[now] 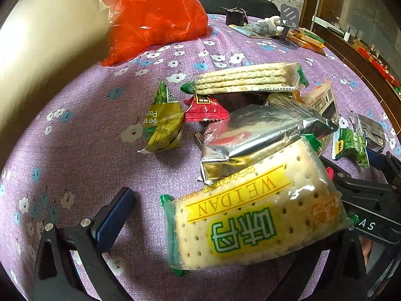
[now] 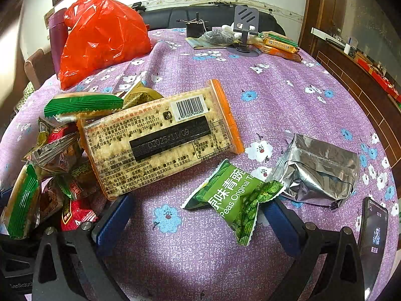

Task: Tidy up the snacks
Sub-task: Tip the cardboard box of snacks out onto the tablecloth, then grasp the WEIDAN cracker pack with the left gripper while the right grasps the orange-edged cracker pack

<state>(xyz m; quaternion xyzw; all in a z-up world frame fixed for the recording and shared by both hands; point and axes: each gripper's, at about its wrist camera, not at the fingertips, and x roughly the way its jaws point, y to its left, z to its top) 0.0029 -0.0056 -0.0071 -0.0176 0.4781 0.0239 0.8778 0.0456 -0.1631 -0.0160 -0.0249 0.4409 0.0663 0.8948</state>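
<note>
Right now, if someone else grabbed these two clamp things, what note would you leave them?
Left gripper: open; a green cracker pack lies across its right side, not clamped.
Right gripper: open; a green pea packet lies between its fingers, not gripped.
Most snacks sit in a heap on the table; a silver pouch lies apart; a red bag is at the back.
Done: nothing visibly sorted. Left: grip packets and group them.
</note>
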